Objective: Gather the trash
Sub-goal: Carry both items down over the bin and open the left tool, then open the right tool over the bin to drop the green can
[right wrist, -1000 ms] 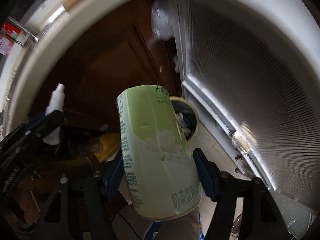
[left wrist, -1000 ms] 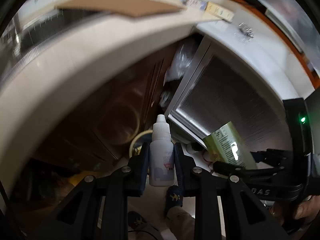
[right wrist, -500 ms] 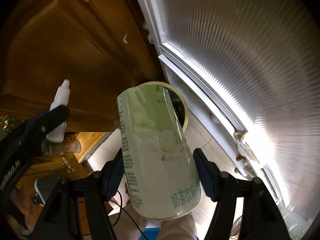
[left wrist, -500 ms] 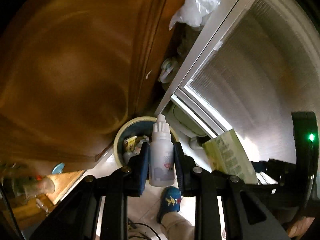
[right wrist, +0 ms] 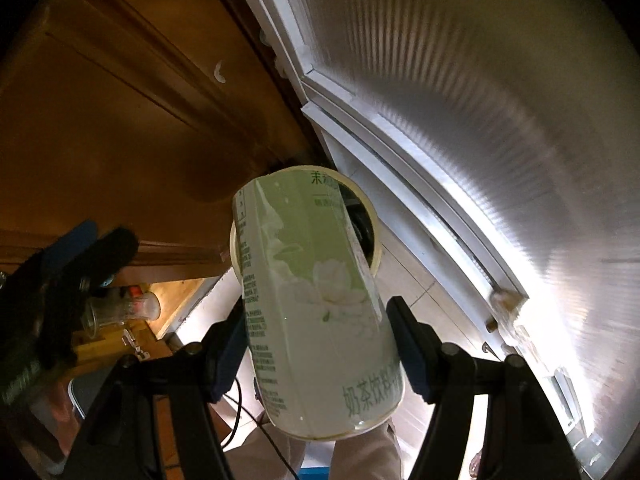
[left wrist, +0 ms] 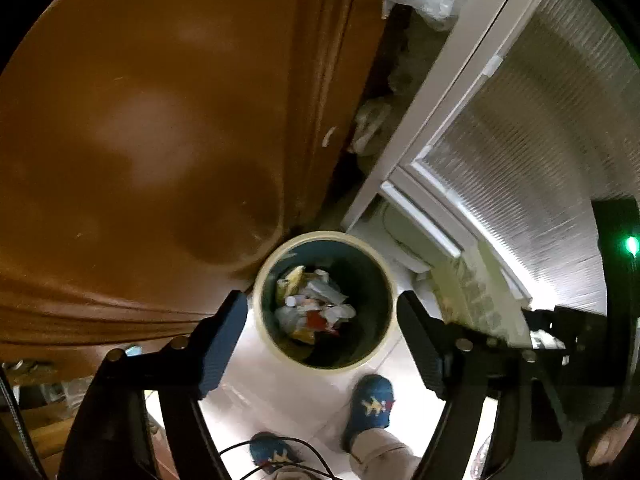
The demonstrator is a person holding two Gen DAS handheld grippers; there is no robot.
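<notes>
Since the earlier frames the small white dropper bottle is gone from between the fingers of the left gripper [left wrist: 320, 320], whose jaws have just been opening and are now standing wide apart with nothing between them. That gripper is pointing steeply down over the round cream-rimmed trash bin [left wrist: 260, 312], which is sitting on the pale tiled floor [left wrist: 288, 392] against the brown wooden cabinet [left wrist: 140, 140] and near the white-framed ribbed glass door [left wrist: 520, 128]. Crumpled wrappers and scraps [left wrist: 316, 308] are lying in the bottom of the bin; whether the bottle is among them cannot be told. The person's blue slippers [left wrist: 370, 404] are showing below the bin. The right gripper [right wrist: 316, 344] is clamping its blue pads on the sides of a pale green milk tea cup [right wrist: 304, 288], holding it tilted, its far end overlapping the bin's rim [right wrist: 372, 216] in the right wrist view.
</notes>
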